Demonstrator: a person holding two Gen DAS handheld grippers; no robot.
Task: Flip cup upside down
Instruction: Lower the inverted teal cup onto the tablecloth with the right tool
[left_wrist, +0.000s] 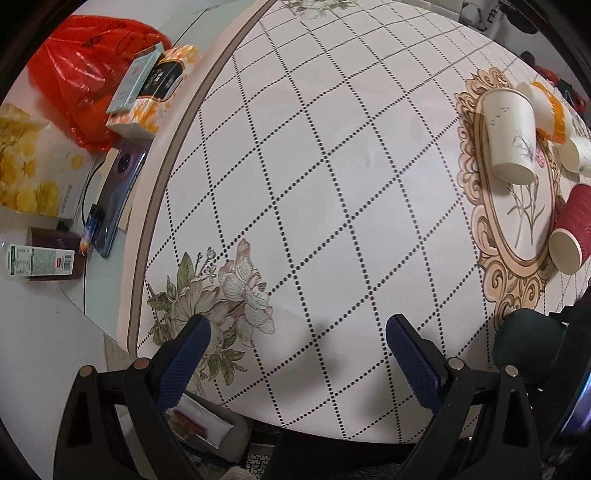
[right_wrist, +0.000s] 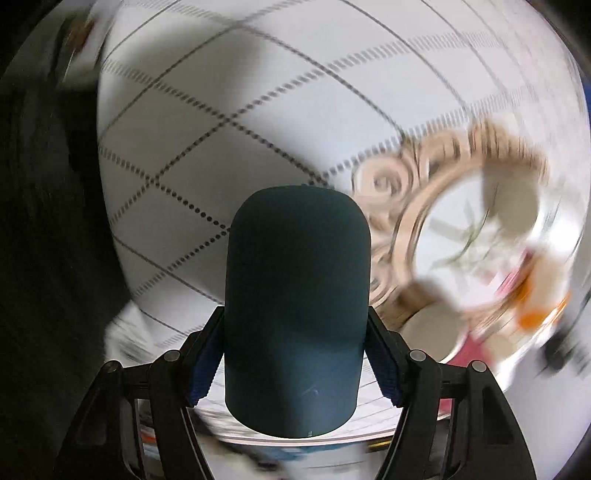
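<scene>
Cup: dark teal cup (right_wrist: 297, 310), closed rounded end pointing away from the right wrist camera, above the table (right_wrist: 221, 110); it also shows at the right edge of the left wrist view (left_wrist: 526, 343).
Right gripper (right_wrist: 295, 354): clenched on the cup, one blue pad on each side of its wall.
Left gripper (left_wrist: 297, 332): released, jaws wide apart, nothing between them, over the table near a printed flower (left_wrist: 236, 291).
Medallion (left_wrist: 517, 206): printed ornament on the table, beyond the cup.
White cup (left_wrist: 511, 136): lying on its side on the medallion.
Red cup (left_wrist: 572, 229): lying at the medallion's rim.
Red bag (left_wrist: 81, 77): off the table, far from the medallion.
Right view: background blurred, details unclear.
</scene>
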